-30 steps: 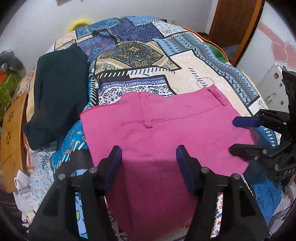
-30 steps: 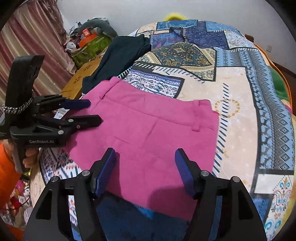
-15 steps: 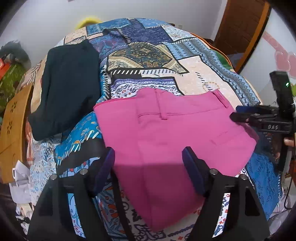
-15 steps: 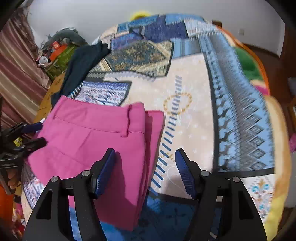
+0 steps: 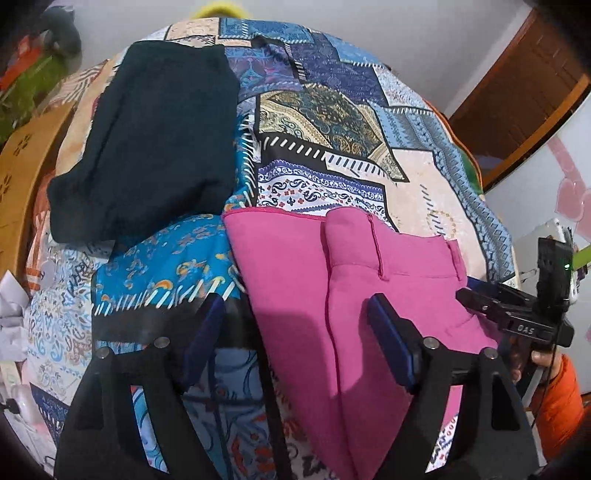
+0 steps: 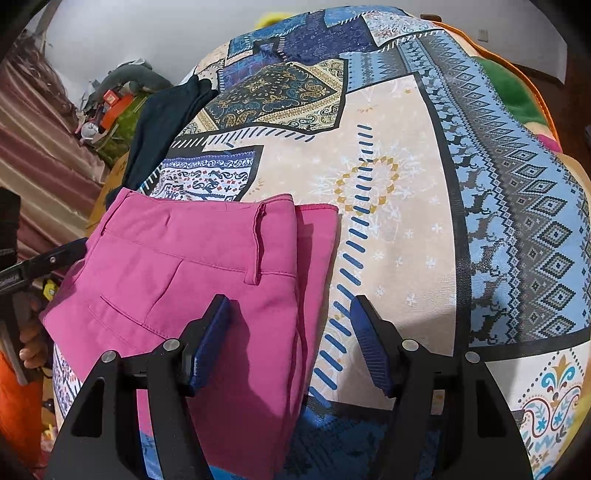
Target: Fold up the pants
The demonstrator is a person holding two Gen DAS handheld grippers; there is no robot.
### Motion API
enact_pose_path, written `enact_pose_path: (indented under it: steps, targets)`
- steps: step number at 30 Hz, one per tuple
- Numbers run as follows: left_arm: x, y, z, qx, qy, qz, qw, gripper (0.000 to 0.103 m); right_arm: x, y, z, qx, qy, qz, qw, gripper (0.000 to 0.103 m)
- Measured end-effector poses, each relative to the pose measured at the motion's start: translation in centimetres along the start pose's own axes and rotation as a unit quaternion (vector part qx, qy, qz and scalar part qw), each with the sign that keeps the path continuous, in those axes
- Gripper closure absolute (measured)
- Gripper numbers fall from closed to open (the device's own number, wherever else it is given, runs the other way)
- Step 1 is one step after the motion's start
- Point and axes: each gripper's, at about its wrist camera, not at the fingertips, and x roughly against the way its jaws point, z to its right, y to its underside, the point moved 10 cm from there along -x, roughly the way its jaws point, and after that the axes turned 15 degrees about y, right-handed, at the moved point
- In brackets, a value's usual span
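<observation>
Both grippers, left gripper (image 5: 295, 332) and right gripper (image 6: 290, 338), hang with jaws apart, holding nothing. The pink pants (image 5: 332, 295) lie folded on the patterned bedspread (image 6: 406, 221), near end cut off below. Since a second ago they've been doubled over narrower. Dark garment (image 5: 147, 147) beyond.

A patchwork-covered bed (image 6: 406, 221) fills the room, between white walls (image 5: 369, 33) and a brown wooden door (image 5: 517, 96).

Home bedroom, bed under patchwork-print bedspread (image 6: 406, 221), wooden door (image 5: 517, 92), striped curtain (image 6: 37, 166), clutter beside bed
</observation>
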Motion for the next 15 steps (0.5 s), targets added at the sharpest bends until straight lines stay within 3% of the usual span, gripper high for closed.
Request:
enact_pose_path:
  steps: [3,6,8,11,15]
  targets:
    - [-0.8,-0.1,0.6,-0.012,-0.004,-0.011,0.9999,0.020,-0.1,0.0,0.0,-0.004,-0.005,-0.003,1.000,0.040]
    - [-2.4,0.2,1.2,-0.007,0.018,-0.034,0.9992,0.020,-0.3,-0.2,-0.3,0.000,-0.005,-0.005,1.000,0.041]
    - [-2.6,0.1,1.4,-0.015,0.013,-0.030,0.9994,0.020,-0.4,-0.2,-0.5,0.002,-0.009,-0.006,1.000,0.045]
    - [-2.7,0.1,1.9,-0.024,0.020,-0.027,0.9992,0.033,-0.5,-0.2,-0.8,-0.005,-0.028,-0.008,1.000,0.060]
    - [-2.6,0.0,2.4,-0.028,0.027,-0.025,0.9989,0.055,-0.5,-0.2,-1.3,-0.003,-0.030,-0.003,1.000,0.068]
